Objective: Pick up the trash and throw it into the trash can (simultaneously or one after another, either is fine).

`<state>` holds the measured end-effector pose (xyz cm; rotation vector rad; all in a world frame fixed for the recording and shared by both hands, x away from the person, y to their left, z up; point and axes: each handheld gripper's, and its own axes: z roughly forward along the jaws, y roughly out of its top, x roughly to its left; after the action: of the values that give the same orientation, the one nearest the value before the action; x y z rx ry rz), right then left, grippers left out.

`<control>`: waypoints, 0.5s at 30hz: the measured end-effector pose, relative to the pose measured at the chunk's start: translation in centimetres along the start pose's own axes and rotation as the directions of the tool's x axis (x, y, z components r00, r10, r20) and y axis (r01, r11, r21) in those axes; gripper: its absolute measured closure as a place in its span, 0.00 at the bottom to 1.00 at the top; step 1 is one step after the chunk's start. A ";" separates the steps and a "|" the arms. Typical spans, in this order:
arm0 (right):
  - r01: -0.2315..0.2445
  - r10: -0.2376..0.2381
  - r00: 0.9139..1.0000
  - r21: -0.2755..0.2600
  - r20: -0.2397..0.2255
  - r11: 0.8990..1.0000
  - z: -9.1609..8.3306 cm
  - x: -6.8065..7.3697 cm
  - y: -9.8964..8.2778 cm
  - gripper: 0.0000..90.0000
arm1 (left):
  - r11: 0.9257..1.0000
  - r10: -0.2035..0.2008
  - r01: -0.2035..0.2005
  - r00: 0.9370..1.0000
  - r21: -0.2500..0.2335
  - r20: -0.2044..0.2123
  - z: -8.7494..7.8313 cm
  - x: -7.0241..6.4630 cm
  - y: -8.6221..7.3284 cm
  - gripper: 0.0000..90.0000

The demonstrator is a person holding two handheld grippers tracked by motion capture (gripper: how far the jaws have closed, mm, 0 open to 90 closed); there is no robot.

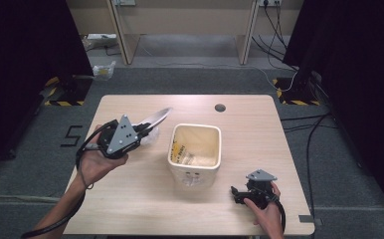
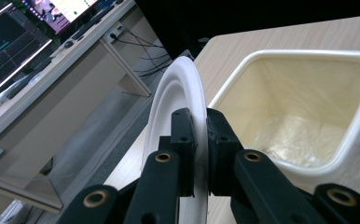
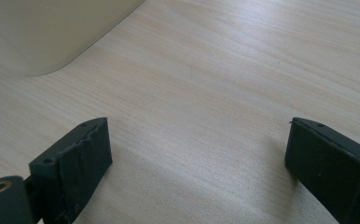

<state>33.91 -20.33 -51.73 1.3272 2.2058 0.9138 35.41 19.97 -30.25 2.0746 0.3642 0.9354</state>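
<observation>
A white paper plate (image 1: 156, 118) (image 2: 183, 88) is tilted up on edge at the table's left, and my left gripper (image 1: 145, 130) (image 2: 199, 144) is shut on its rim, held above the table just left of the bin. The cream square bin (image 1: 195, 152) (image 2: 308, 107) stands mid-table with a clear liner and some scraps inside. My right gripper (image 1: 237, 193) (image 3: 197, 158) rests low at the front right of the table, jaws wide open with bare wood between them. A corner of the bin (image 3: 52, 32) shows at the upper left of the right gripper view.
The wooden table (image 1: 259, 134) has a round cable hole (image 1: 220, 107) near its far edge. Beyond it are desk legs, cables on the floor and black curtains at both sides. Monitors (image 2: 15, 42) on a desk show in the left gripper view.
</observation>
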 end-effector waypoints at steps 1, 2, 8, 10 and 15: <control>0.000 0.000 1.000 0.000 0.000 1.000 0.0 0.0 0.0 0.08 | 1.000 0.002 -0.002 1.000 -0.006 0.004 0.0 -0.1 0.2 0.92; 0.000 0.000 1.000 0.000 0.000 1.000 0.0 0.0 0.0 0.08 | 1.000 0.003 -0.003 1.000 -0.010 0.010 0.1 -0.2 0.4 0.92; 0.000 0.000 1.000 0.000 0.000 1.000 0.0 0.0 0.0 0.08 | 0.999 0.021 -0.020 0.999 -0.027 0.027 0.2 -0.7 1.6 0.92; 0.000 0.000 1.000 0.000 0.000 1.000 0.0 0.0 0.0 0.08 | 0.999 0.026 -0.025 0.999 -0.036 0.035 0.2 -0.9 2.1 0.92; 0.000 0.000 1.000 0.002 0.001 1.000 0.0 0.0 0.0 0.08 | 0.998 0.040 -0.036 0.997 -0.060 0.068 0.4 -1.9 3.2 0.92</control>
<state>33.90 -20.33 -51.71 1.3279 2.2066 0.9116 34.21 16.73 -28.86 2.0610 0.2588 0.8847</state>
